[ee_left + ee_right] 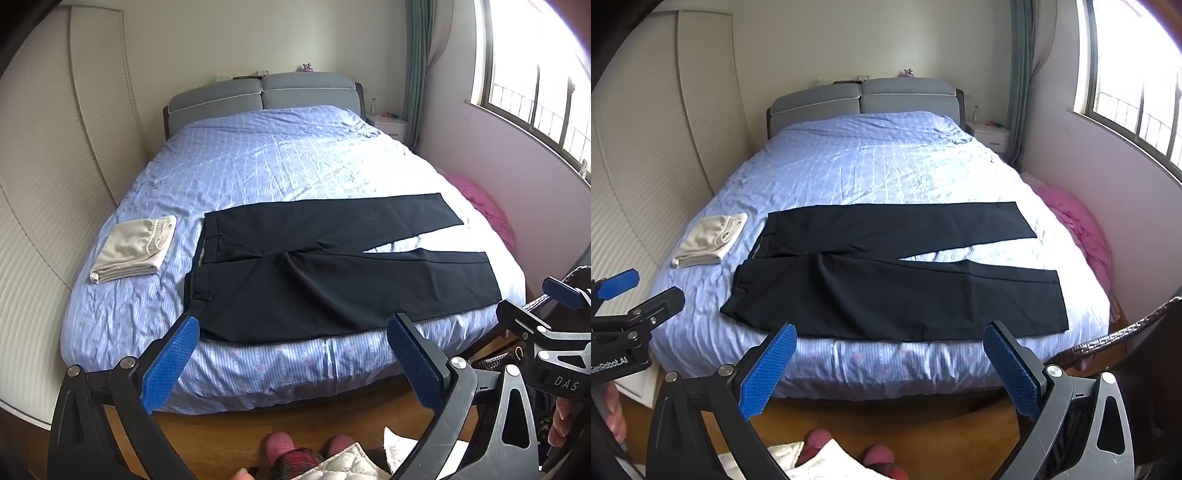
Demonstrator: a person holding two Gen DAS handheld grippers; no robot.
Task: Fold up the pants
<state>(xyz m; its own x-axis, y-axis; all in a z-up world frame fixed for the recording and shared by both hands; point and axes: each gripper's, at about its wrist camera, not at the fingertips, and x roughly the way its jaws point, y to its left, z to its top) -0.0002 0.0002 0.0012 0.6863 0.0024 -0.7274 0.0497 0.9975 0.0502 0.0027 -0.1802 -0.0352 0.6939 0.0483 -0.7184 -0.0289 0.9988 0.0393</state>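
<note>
So the black pants [332, 266] are laid out flat across the near end of the bed [258, 158], waistband toward the left, both legs running right and splaying apart a bit so a wedge of the blue striped sheet shows between them. The near leg sits right along the bed's front edge. Left gripper [291, 354] is held in the air in front of the bed over the wood floor [221, 435], blue pads spread wide with nothing between them, and the right gripper [890, 358] is in the same pose, also spread wide and holding nothing (each one pokes into the other's camera at the side). No real containers here. A folded cream garment [135, 249] lies on the sheet just left of the waistband, not touching it. Pink bedding [480, 210] is bunched between the bed and the window wall, a white nightstand [388, 125] sits by the grey headboard [262, 94], and a dark wicker chair [1119, 332] edge is at the right.
</note>
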